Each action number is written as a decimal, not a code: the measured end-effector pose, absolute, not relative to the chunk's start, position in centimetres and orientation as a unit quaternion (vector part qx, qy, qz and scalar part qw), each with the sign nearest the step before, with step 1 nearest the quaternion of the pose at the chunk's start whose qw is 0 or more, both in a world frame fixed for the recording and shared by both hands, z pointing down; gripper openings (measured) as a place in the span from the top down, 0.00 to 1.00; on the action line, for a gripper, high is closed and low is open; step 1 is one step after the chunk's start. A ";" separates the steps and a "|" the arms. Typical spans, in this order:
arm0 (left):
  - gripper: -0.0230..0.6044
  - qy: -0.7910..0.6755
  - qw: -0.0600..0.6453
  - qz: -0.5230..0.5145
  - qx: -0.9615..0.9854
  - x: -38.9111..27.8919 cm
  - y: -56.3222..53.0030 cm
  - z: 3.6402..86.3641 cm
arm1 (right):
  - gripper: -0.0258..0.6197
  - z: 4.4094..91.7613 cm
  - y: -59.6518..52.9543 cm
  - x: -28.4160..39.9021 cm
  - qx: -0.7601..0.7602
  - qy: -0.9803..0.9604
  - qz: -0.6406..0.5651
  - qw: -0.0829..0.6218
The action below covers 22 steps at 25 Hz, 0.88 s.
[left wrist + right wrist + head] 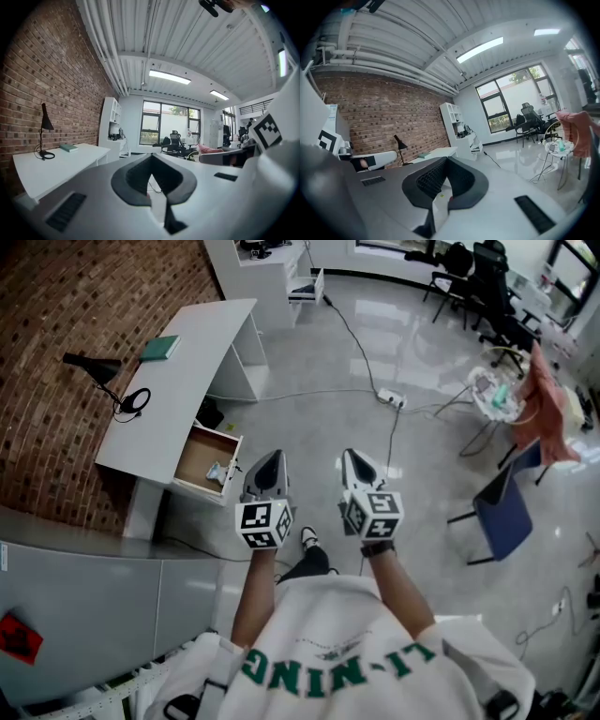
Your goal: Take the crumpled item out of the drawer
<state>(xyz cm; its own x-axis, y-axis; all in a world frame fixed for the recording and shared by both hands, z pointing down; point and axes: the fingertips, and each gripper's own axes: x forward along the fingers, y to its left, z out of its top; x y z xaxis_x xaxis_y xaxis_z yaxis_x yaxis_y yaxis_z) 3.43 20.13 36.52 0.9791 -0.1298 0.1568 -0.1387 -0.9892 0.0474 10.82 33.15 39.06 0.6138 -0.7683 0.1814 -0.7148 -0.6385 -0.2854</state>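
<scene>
A white desk (187,362) stands against the brick wall, and its drawer (194,453) is pulled open at the near end. A pale crumpled item (217,472) lies in the drawer's front right corner. My left gripper (272,460) hovers just right of the drawer, above the floor, shut with nothing in it. My right gripper (352,459) is level with it farther right, also shut and empty. The left gripper view shows its closed tips (151,157) aimed across the room, with the desk (47,164) to the left. The right gripper (446,160) also points along the room.
A black lamp (98,371) and a green book (160,348) sit on the desk. A power strip with cables (392,398) lies on the floor. A blue chair (506,517), a round side table (497,395) and a pink cloth (544,409) stand right. A grey cabinet (94,596) is near left.
</scene>
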 end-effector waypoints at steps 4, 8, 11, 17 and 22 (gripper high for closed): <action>0.96 -0.070 0.035 0.075 0.994 5.7 17.9 37.6 | 0.95 39.7 30.7 12.7 -0.890 0.423 -0.143 0.089; 0.96 -0.088 0.039 0.069 0.993 8.4 13.8 38.0 | 0.95 39.5 26.1 15.1 -0.878 0.455 -0.134 0.071; 0.96 -0.108 0.041 0.061 0.991 9.6 9.9 37.6 | 0.95 39.1 21.5 16.7 -0.865 0.480 -0.132 0.063; 0.96 -0.168 0.056 0.052 0.983 8.4 1.9 38.5 | 0.95 39.6 12.1 16.6 -0.831 0.538 -0.135 0.044; 0.96 -0.247 0.079 0.054 0.964 4.1 -2.8 39.3 | 0.95 41.1 5.6 13.6 -0.775 0.611 -0.161 0.016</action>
